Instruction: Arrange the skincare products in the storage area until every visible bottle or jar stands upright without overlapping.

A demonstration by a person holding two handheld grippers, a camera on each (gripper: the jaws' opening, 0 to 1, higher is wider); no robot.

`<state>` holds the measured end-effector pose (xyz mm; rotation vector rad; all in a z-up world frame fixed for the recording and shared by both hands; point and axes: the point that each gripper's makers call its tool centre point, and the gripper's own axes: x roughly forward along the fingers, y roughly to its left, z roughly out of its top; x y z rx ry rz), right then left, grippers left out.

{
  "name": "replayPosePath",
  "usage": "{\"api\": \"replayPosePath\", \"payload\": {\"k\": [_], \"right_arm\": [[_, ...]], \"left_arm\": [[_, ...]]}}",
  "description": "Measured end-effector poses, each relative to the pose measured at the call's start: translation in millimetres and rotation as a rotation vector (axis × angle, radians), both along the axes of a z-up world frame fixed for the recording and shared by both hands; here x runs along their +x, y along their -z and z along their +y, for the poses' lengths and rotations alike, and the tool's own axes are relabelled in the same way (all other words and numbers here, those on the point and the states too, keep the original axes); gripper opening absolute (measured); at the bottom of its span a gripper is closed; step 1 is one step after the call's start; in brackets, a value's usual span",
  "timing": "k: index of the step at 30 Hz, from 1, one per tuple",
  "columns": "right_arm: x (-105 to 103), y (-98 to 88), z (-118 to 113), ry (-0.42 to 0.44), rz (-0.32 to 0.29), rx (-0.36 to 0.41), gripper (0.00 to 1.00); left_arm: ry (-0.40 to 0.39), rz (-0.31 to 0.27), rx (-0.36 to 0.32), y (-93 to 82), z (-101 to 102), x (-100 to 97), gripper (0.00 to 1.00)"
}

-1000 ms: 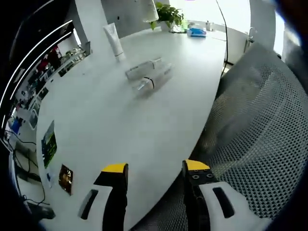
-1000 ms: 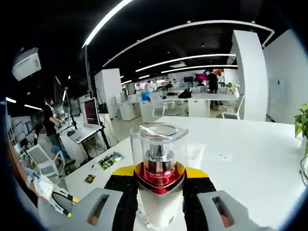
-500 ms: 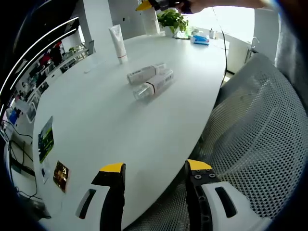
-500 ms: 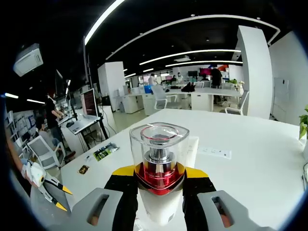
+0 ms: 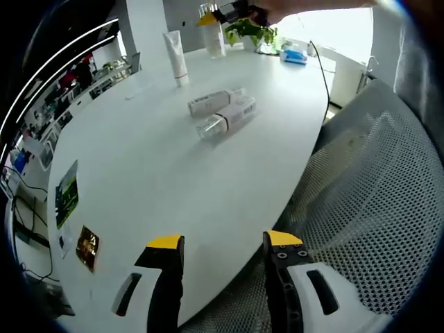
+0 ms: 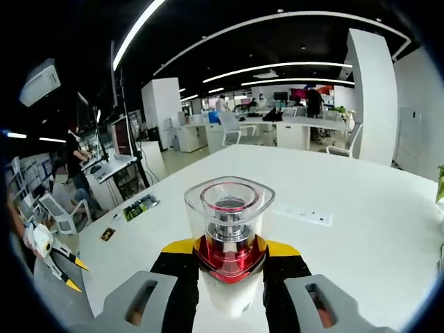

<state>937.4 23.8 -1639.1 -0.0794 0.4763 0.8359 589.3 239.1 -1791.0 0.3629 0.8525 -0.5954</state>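
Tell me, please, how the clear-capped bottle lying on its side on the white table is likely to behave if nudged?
The clear-capped bottle looks round and lies flat, so it would probably roll. It touches a boxed tube beside it, which may block rolling that way. The table looks smooth, so it may also slide.

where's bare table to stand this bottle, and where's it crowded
Bare white table stretches from the left gripper up to the two lying bottles. Crowded: the far end, around the upright tube and plant. The right gripper holds the red-collared bottle.
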Motion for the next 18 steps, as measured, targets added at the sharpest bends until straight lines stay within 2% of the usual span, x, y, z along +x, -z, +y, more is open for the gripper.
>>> {"api": "replayPosePath", "payload": {"k": [8, 18], "right_arm": [[11.8, 11.7, 1.3, -0.061, -0.012, -0.039, 0.30], [24.1, 30.1, 4.2, -0.101, 0.004, -0.083, 0.30]], "left_arm": [[-0.012, 0.016, 0.015, 3.4, 3.5, -0.8, 0.41], [-0.026, 0.044, 0.037, 9.2, 9.1, -3.3, 0.39]]}}
